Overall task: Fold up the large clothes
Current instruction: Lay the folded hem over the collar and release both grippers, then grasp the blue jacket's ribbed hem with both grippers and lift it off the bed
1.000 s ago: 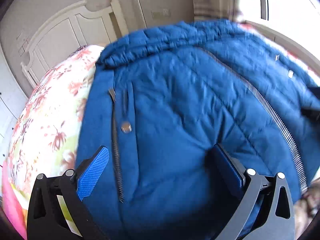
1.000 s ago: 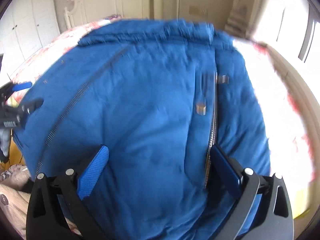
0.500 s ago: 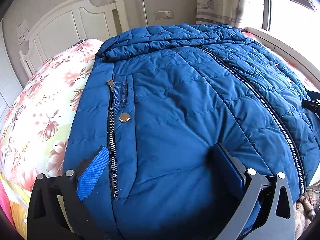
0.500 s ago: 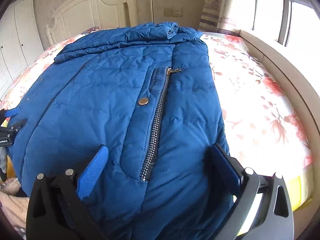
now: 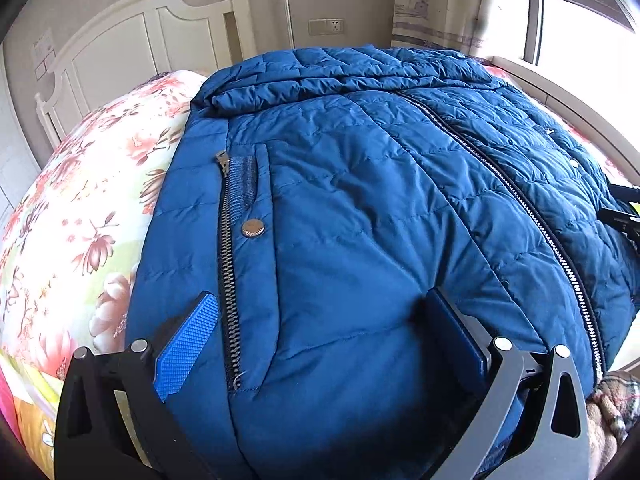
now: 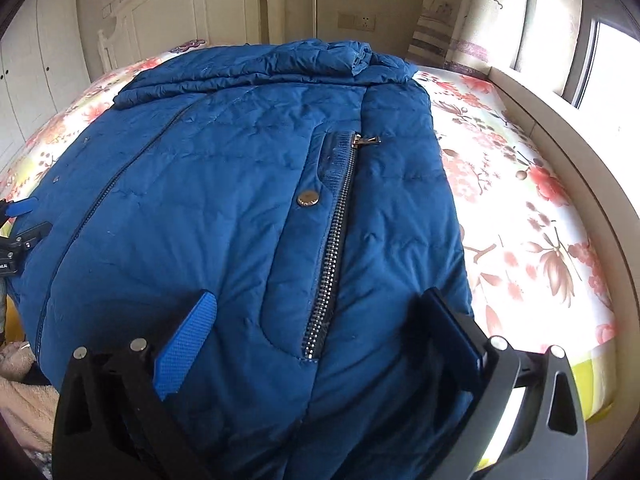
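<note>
With both the left gripper point(image 5: 320, 344) and right gripper point(image 6: 316, 340) spread wide over the near hem of the blue jacket point(image 5: 360, 220), each should pinch its own corner evenly before folding far.

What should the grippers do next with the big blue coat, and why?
Probably close each gripper on the hem. The blue coat lies flat and zipped on the flowery bed, not yet folded. The left gripper and right gripper are both open over its near edge, so they can pinch it and lift it toward the collar.

Blue quilted jacket point(image 5: 360, 220) lies zipped, front-up, on bed
</note>
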`<act>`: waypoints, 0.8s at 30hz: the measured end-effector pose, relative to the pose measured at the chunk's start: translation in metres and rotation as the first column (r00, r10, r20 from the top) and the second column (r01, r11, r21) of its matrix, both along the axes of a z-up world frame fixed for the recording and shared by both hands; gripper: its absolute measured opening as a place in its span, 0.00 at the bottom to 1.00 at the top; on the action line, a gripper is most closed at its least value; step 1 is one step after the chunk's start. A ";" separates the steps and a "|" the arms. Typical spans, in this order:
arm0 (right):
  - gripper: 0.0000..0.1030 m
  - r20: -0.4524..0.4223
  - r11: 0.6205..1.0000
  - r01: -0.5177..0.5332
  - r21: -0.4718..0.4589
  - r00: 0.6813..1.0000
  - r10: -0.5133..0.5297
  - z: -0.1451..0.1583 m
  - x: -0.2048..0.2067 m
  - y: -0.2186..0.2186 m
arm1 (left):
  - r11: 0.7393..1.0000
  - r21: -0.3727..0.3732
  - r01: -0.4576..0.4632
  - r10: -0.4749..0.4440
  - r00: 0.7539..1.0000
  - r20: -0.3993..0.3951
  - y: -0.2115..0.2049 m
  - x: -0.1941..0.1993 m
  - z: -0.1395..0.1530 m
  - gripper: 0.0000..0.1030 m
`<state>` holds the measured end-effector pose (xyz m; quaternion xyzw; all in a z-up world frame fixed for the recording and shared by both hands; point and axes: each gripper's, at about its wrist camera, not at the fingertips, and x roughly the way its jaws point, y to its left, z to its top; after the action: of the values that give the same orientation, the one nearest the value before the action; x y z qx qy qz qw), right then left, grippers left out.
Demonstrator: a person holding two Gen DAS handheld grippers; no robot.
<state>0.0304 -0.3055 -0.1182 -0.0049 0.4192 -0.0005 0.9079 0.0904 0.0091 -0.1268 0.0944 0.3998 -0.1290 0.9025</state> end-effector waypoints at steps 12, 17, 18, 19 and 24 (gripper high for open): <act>0.97 -0.004 0.993 0.107 0.057 0.994 -0.107 0.006 -0.049 -0.054 | 0.970 -0.197 -0.140 0.145 0.989 0.009 0.103 -0.035 0.008 0.96; 0.97 0.014 0.982 0.077 0.170 0.997 -0.081 -0.005 -0.073 -0.059 | 0.983 -0.170 -0.072 0.078 0.997 0.026 0.096 -0.057 -0.007 0.96; 0.95 0.013 0.983 0.060 0.171 0.998 -0.063 -0.005 -0.074 -0.056 | 0.984 -0.174 -0.050 0.055 0.998 0.023 0.092 -0.059 -0.007 0.96; 0.90 0.015 0.984 0.040 0.175 0.999 -0.043 -0.004 -0.075 -0.052 | 0.984 -0.177 -0.032 0.036 0.999 0.019 0.089 -0.060 -0.007 0.96; 0.75 0.040 0.991 -0.017 0.135 0.999 0.012 -0.002 -0.072 -0.028 | 0.989 -0.146 0.000 0.004 1.000 0.025 0.072 -0.060 -0.009 0.93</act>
<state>-0.0415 -0.3333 -0.1204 0.0538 0.4004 0.0345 0.9141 0.0306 0.0810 -0.1362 0.0293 0.3779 -0.1556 0.9122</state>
